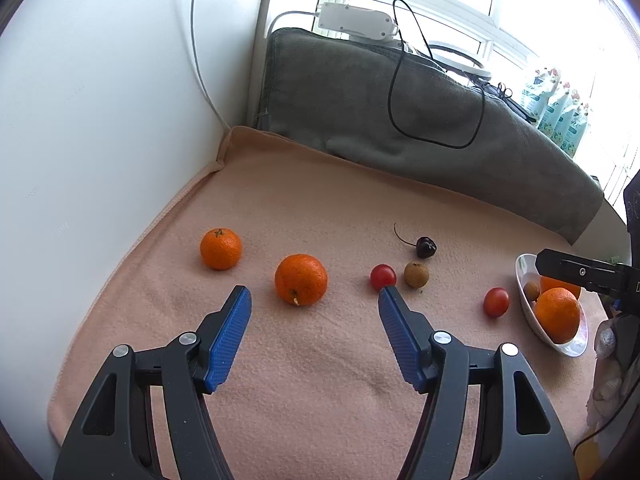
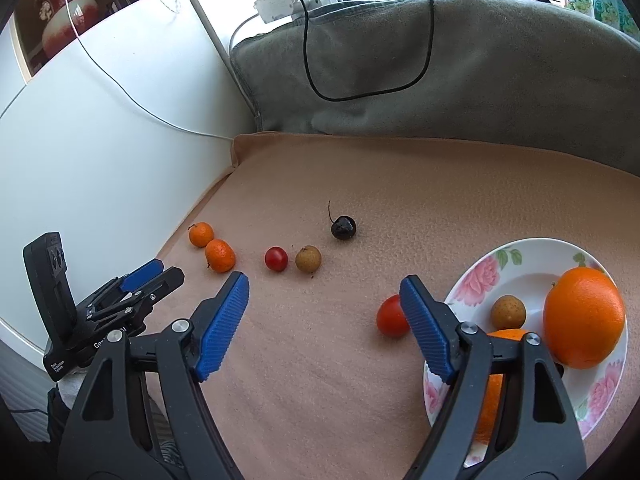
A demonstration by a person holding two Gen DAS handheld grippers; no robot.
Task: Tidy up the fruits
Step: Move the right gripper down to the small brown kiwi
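Note:
On the pink blanket (image 1: 280, 360) lie two mandarins, one at the left (image 1: 221, 248) and one nearer (image 1: 301, 279), two cherry tomatoes (image 1: 383, 277) (image 1: 496, 302), a brown longan (image 1: 416, 274) and a dark cherry (image 1: 425, 247). My left gripper (image 1: 314, 294) is open, just short of the nearer mandarin, nothing between its pads. A flowered white plate (image 2: 520, 264) at the right holds a big orange (image 2: 584, 316), a second orange partly hidden and a longan (image 2: 508, 312). My right gripper (image 2: 324, 282) is open and empty; a tomato (image 2: 392, 316) sits beside its right finger.
A grey blanket (image 1: 400, 112) with a black cable covers a raised ledge behind the pink one. A white wall (image 1: 100, 120) borders the left side. A power strip (image 1: 354, 22) and bottles (image 1: 560, 108) stand near the window.

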